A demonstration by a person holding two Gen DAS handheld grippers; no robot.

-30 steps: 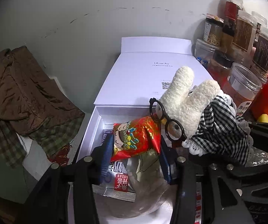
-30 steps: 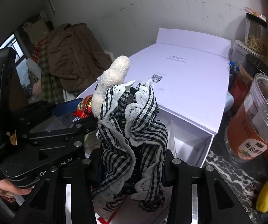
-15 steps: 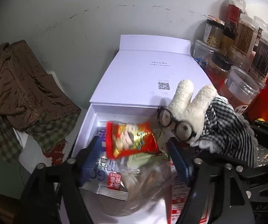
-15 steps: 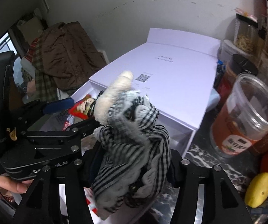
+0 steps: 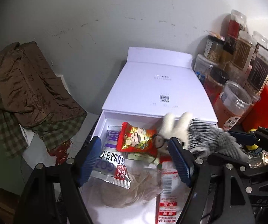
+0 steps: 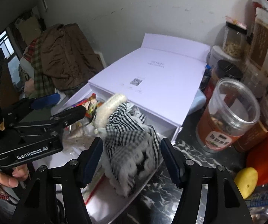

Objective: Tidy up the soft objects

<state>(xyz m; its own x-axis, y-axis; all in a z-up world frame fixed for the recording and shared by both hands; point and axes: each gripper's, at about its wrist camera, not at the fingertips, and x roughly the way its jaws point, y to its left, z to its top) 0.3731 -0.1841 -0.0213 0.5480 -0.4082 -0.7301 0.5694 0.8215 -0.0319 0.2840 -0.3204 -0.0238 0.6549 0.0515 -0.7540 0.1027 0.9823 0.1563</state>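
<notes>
With both the left gripper (image 5: pixel 135 160) and right gripper (image 6: pixel 131 161) wide open and empty, the plush rabbit (image 6: pixel 132 136) draped over the white box (image 5: pixel 98 128) right edge may slide out.

The plush rabbit (image 5: pixel 178 128) with white ears, black glasses and a checked dress (image 6: pixel 132 141) lies tipped over at the right edge of the open white box (image 5: pixel 104 125), head inward. Its face touches a red snack packet (image 5: pixel 136 140), which rests on other packets (image 5: pixel 111 164) in the box.
</notes>
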